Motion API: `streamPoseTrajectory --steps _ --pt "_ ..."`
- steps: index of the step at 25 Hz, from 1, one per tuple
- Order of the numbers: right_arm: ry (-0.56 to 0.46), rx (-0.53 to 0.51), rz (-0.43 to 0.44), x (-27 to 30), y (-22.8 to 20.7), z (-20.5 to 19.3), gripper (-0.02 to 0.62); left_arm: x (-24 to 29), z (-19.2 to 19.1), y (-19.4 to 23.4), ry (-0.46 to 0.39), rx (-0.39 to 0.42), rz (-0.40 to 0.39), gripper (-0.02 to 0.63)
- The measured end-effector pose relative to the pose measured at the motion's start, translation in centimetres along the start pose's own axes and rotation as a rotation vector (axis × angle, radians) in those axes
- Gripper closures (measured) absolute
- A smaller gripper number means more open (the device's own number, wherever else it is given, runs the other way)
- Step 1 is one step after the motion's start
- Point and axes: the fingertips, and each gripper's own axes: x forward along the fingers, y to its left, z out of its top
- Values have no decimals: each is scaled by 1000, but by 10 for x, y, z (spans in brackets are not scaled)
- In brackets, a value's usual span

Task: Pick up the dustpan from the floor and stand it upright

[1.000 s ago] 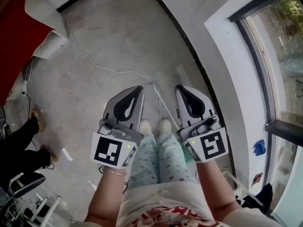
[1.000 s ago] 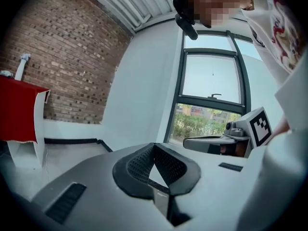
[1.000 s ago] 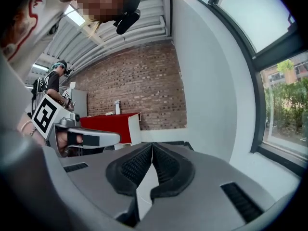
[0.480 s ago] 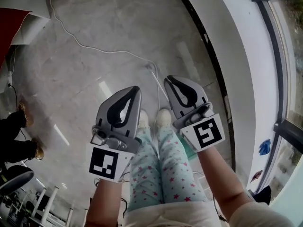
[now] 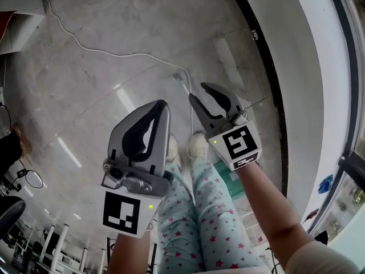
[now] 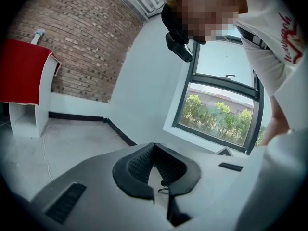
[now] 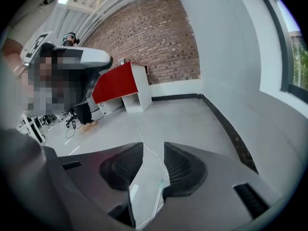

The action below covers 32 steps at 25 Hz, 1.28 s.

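Observation:
The dustpan lies flat on the floor by my feet. Its green pan [image 5: 230, 178] peeks out beside my right leg, and its thin pale handle [image 5: 182, 83] runs away from me. My right gripper [image 5: 198, 93] hangs just above that handle with its jaws opening. In the right gripper view the handle [image 7: 158, 189] shows on the floor through the gap of this gripper [image 7: 153, 146], untouched by the pads. My left gripper [image 5: 164, 103] is to the left of it, shut and empty, and in its own view [image 6: 153, 146] the tips meet.
A white cable [image 5: 97, 51] snakes across the grey floor to the handle's end. The white wall with black skirting [image 5: 259, 50] and a window [image 5: 355, 96] run along the right. A red-topped cabinet [image 7: 121, 83] stands far off. Another person's shoe [image 5: 17, 131] is at the left.
Both grippers have dropped toward the floor. The right jaws, shut before, now stand apart over the handle. The left gripper stays shut.

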Motion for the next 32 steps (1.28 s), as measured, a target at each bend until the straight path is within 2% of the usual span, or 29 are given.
streamPoseTrajectory --steps 11,18,27,32 --pt "161 55 29 66 -12 -120 422 23 -74 26 27 -33 14 603" --pt "229 57 71 103 -6 -157 405 24 -108 33 46 -62 29 603" --pt "385 120 26 137 -14 -230 397 27 -142 34 49 -86 20 603" --pt "448 145 21 147 -14 -250 399 26 -151 37 58 -91 16 603"
